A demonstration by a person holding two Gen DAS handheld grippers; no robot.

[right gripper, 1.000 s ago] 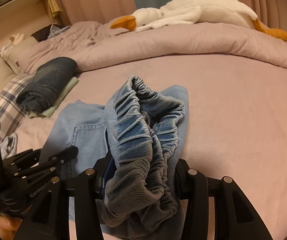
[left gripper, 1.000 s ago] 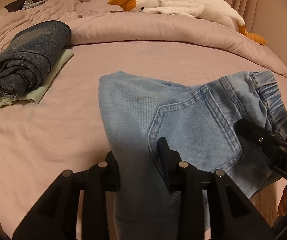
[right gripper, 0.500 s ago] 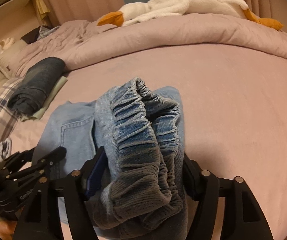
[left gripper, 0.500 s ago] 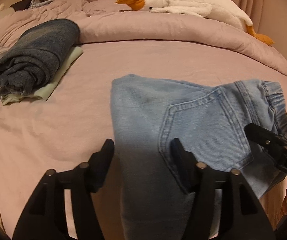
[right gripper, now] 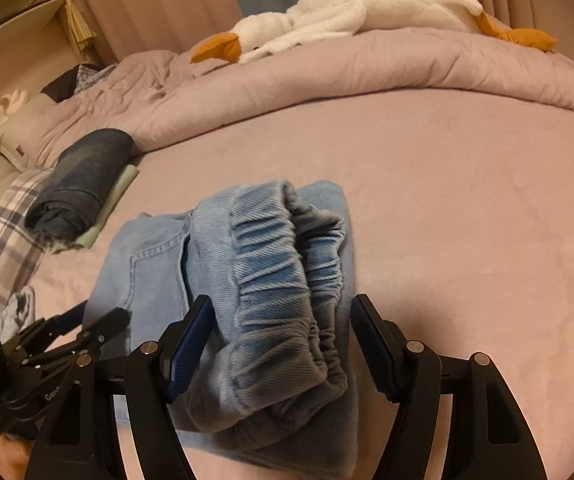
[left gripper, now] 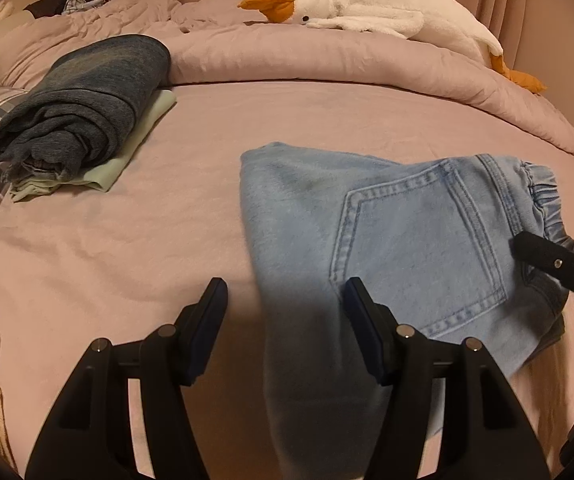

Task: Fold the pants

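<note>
On the bed (left gripper: 215, 216) the jeans (left gripper: 387, 232) lie folded into a compact bundle, waistband (right gripper: 287, 280) doubled over; both grippers, left (left gripper: 283, 312) and right (right gripper: 279, 332), have just been opening and now straddle the denim without pinching, so little seems left beyond stacking
</note>
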